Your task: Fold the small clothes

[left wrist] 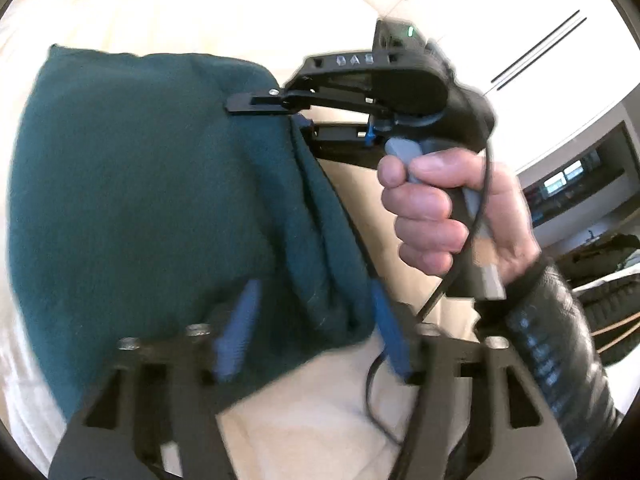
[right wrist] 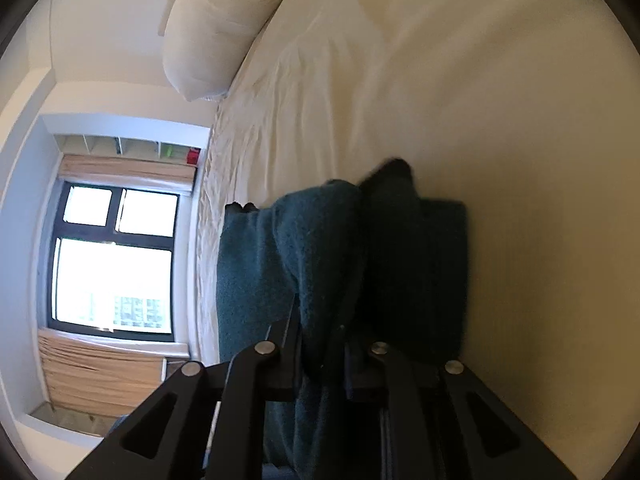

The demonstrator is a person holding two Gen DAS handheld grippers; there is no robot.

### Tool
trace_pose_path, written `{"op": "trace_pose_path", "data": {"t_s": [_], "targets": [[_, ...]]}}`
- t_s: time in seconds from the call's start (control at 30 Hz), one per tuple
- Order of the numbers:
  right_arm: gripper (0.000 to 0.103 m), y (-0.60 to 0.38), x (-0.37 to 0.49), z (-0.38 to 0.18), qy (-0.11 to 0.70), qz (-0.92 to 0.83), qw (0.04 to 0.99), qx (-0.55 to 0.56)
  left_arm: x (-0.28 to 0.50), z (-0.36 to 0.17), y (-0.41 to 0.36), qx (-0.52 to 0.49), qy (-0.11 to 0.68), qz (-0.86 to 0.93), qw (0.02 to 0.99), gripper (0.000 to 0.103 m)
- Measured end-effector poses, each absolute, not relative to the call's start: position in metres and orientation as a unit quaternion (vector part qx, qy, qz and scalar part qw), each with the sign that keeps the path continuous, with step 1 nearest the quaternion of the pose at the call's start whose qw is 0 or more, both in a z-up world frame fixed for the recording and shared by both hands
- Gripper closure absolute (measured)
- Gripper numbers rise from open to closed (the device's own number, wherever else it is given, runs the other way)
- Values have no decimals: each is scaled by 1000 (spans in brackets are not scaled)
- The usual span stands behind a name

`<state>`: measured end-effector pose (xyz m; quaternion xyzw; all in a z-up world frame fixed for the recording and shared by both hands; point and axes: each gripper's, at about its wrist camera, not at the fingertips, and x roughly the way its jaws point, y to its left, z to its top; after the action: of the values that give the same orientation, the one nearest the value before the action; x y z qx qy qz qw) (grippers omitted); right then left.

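Observation:
A dark teal cloth (left wrist: 140, 184) lies partly folded on the cream bed sheet (left wrist: 312, 412). My left gripper (left wrist: 316, 324) is open, with its blue pads (left wrist: 236, 336) wide apart around the cloth's near corner. My right gripper (left wrist: 296, 120), held by a hand in a black sleeve, is shut on the cloth's far edge. In the right wrist view the cloth (right wrist: 320, 248) drapes over and between the right gripper (right wrist: 340, 320), whose tips are hidden by the fabric.
The bed sheet (right wrist: 440, 100) stretches away with a cream pillow (right wrist: 216, 28) at its far end. A window (right wrist: 112, 260) and shelf are beside the bed. White wardrobe doors (left wrist: 500, 20) and dark bags (left wrist: 608, 280) stand to the right.

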<state>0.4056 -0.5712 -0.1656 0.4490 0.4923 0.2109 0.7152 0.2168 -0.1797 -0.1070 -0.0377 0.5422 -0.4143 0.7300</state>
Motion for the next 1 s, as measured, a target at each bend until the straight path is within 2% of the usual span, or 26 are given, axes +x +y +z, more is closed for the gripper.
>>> {"op": "trace_pose_path", "data": {"t_s": [0.03,0.07,0.17,0.2,0.33,0.37,0.43,0.47,0.5,0.83,1.0], "targets": [[81,-572,402,-165,487,213,714,455,213,-102,-168,-40,536,-419,731,39],[76,-572,398,-162,485,216,713,458,211,-98,-158,-42,531,-424,732,39],[49,-569,387,-154,477,220,716,460,220,-84,-119,-60,502,-416,756,39],[46,-565,378,-150,477,222,722,450,226,-81,-103,-69,492,-407,766,39],[46,-540,367,-145,496,222,734,408,264,-91,-69,-103,499,-367,778,39],[47,-533,372,-146,502,214,738,397,268,-93,-63,-106,499,-362,780,39],[64,-532,376,-152,510,197,739,393,274,-98,-57,-103,501,-351,784,39],[81,-535,375,-154,512,189,739,395,277,-98,-59,-105,504,-351,783,39],[85,-537,374,-154,509,188,739,400,278,-98,-57,-107,506,-351,780,39],[89,-562,354,-131,478,177,768,388,282,-95,-59,-95,494,-361,785,39],[89,-573,342,-152,474,167,761,409,278,-102,-65,-81,492,-365,786,39]]}}
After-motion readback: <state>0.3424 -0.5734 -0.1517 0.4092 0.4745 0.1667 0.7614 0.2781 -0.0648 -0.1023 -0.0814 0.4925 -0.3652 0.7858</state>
